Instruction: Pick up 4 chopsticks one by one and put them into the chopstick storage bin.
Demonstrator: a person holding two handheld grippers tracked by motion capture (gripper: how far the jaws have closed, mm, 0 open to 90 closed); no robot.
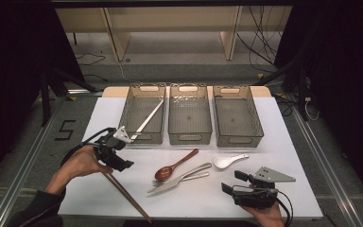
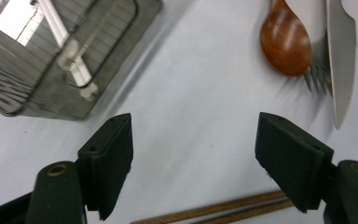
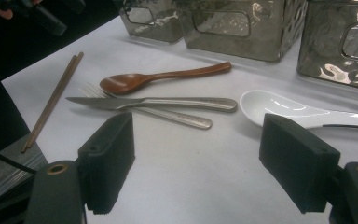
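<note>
Floor mark: "5" — a large dark digit on the grey floor (image 1: 47, 137), just left of the table (image 1: 99, 113), seen from above
Bins, cutlery, grippers: no lettering that can be read — reflections only

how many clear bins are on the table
3, side by side along the table's far edge: the left bin with a pale chopstick leaning in it, the middle bin, and the right bin. None seems hidden.
</note>
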